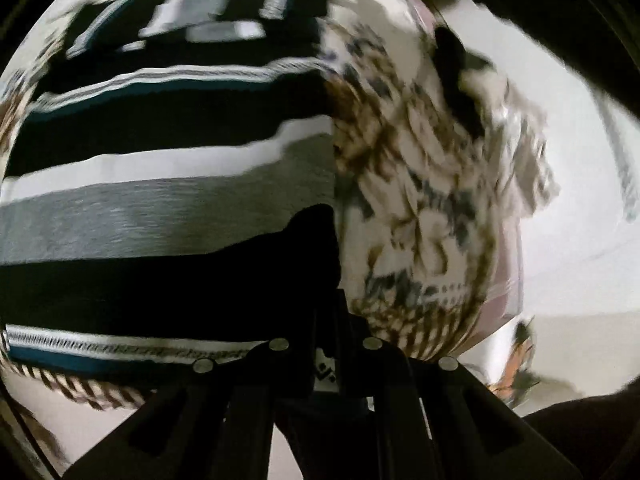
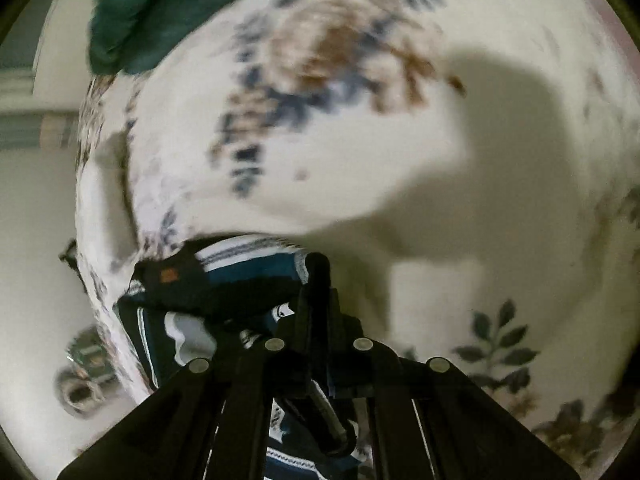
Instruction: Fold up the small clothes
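A striped garment (image 1: 160, 200) in black, grey, white and teal fills the left of the left wrist view, hanging close to the camera. My left gripper (image 1: 332, 280) is shut on its edge. In the right wrist view the same striped garment (image 2: 240, 280) is bunched just left of my right gripper (image 2: 316, 280), which is shut on its fabric. Both views are blurred by motion.
A white floral bedsheet (image 2: 360, 160) lies under both grippers and also shows in the left wrist view (image 1: 420, 200). A dark green cloth (image 2: 152, 12) lies at the far left. Pale floor (image 1: 580, 240) runs beside the bed. A small round object (image 2: 80, 392) lies on the floor.
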The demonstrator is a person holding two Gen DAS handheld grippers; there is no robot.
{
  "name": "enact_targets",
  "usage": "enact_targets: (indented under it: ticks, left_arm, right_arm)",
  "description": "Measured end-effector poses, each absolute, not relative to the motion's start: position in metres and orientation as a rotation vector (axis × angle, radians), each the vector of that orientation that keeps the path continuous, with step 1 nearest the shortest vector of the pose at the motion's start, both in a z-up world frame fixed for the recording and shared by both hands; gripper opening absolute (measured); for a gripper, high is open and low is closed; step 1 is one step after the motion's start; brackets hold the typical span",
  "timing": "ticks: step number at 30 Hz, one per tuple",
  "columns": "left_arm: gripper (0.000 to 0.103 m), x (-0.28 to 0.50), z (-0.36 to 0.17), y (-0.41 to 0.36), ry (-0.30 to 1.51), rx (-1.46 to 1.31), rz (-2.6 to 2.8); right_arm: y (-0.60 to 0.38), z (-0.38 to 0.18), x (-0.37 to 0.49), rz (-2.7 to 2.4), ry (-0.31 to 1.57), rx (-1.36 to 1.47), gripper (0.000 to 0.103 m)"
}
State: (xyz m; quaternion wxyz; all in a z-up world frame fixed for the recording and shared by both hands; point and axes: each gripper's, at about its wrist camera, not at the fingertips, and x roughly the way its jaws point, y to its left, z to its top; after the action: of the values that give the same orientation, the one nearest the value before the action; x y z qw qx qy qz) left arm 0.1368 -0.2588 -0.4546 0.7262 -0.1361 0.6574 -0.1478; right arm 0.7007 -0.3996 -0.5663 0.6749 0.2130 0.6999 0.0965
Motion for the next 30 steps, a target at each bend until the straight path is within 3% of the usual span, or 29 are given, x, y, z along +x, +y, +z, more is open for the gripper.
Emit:
enact_targets:
  ticks: [12,22,28,30]
  left_arm:
    - [0.004,0.113,-0.410,-0.031,1.348,-0.537,-0.152]
    - [0.004,0.103,-0.491,0.113,1.400,-0.626,-0.085]
    - [0.004,0.098,-0.538,0.139,1.466,-0.639,-0.101]
    - [0.007,0.097,-0.549,0.145,1.501,-0.648,-0.116]
  right_arm:
    - [-0.182,-0.447,0.709,0.209,1.526,0.174,0.005]
    - [0.060,-0.516,0.713,0.118,1.565,-0.040,0.005]
    - [0.123,-0.570,0.705,0.063,1.626,-0.098,0.006]
    - [0.126,-0.576,0.699,0.097,1.656,-0.041,0.014]
